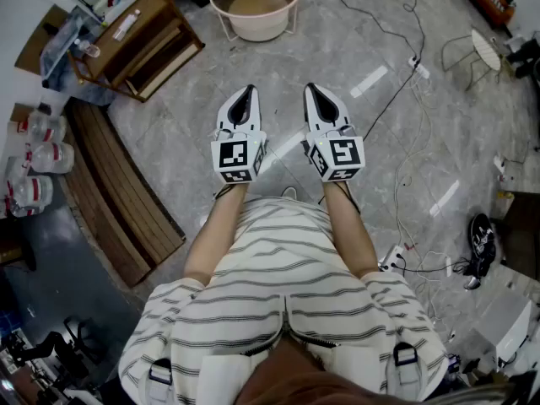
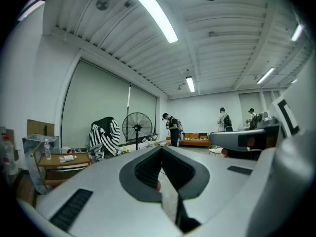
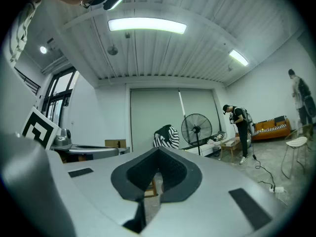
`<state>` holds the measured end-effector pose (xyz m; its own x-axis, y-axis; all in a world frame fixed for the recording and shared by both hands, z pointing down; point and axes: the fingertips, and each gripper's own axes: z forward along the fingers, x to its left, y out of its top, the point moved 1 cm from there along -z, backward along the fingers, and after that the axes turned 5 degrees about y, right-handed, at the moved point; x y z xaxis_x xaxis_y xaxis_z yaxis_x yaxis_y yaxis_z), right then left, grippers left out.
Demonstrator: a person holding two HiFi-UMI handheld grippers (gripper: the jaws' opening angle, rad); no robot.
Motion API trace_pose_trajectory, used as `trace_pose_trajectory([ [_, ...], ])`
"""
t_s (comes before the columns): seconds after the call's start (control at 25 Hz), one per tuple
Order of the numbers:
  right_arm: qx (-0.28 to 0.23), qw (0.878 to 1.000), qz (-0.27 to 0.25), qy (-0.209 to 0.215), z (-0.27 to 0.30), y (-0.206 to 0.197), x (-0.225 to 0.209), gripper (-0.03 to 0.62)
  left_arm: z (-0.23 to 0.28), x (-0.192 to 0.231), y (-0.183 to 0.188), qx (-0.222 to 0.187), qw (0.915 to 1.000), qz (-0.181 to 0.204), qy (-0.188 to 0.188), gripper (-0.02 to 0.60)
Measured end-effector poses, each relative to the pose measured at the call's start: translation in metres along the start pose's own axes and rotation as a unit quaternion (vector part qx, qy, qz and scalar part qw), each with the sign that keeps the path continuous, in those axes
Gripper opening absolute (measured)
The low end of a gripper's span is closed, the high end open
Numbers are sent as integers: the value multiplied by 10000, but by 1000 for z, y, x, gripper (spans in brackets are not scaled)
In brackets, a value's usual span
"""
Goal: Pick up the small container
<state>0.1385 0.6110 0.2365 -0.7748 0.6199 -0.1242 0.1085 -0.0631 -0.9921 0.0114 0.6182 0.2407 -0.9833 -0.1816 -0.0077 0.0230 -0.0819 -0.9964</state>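
Work is barely beginning: left gripper (image 1: pixel 247 91) and right gripper (image 1: pixel 313 89) are hovering level over the floor (image 1: pixel 396 142), jaws closed on nothing; the small container is not showing plainly, perhaps sitting on the wooden counter (image 1: pixel 159 13) at eleven o'clock; approach and grasp are awaiting.

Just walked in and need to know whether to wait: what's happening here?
A person stands holding the left gripper and the right gripper out level, side by side above the floor. Both grippers have their jaws together with nothing between them, so no container has been picked up yet. A beige basin sits on the floor ahead.
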Motion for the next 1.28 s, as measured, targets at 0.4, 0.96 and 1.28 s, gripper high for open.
trace_pose_trajectory([
  [0.4,-122,9997,191,110,4,-5,-18,12,7,-21,-9,16,9998,172,-56,2],
  [0.96,45,9998,154,107,79,-26,-48,12,82,16,-34,124,9999,-53,-89,2],
  [1.28,21,9997,242,26,159,-29,-101,12,177,47,-32,114,9999,-58,-94,2],
])
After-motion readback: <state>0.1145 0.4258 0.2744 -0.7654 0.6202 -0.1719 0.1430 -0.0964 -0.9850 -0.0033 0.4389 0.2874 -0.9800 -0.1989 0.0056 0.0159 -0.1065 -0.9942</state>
